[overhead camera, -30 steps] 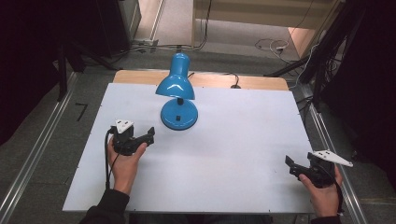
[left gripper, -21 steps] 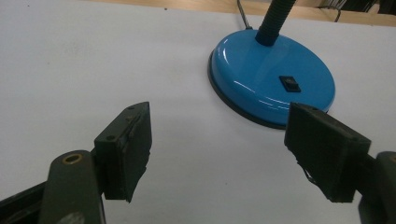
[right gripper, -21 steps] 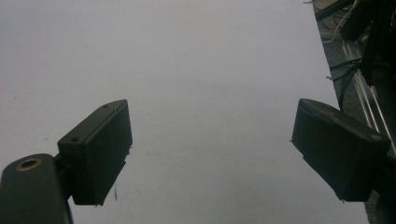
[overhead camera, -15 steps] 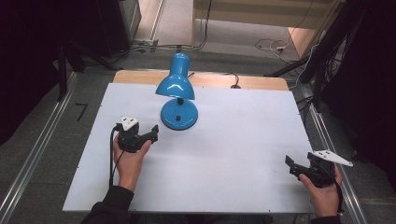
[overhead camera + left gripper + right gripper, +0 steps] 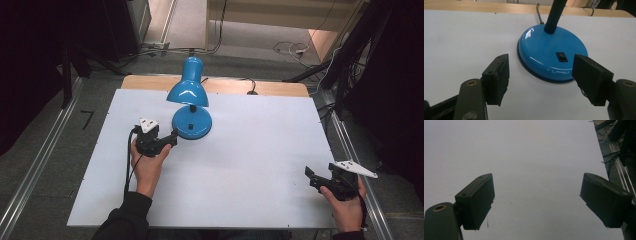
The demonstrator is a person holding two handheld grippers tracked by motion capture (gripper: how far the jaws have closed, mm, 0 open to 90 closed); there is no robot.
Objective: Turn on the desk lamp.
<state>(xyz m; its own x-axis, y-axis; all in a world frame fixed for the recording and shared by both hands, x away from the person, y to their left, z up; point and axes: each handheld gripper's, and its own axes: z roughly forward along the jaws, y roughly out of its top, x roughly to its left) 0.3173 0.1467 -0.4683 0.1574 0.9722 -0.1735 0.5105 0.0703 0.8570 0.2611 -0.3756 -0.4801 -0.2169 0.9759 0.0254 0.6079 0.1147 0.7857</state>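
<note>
Closer to the blue lamp now, the left hand-held gripper gapes wide at its base; the right hand-held gripper stays wide over the worktop.

floor: grey | rails: 2 metal | cables | surroundings: dark
</note>
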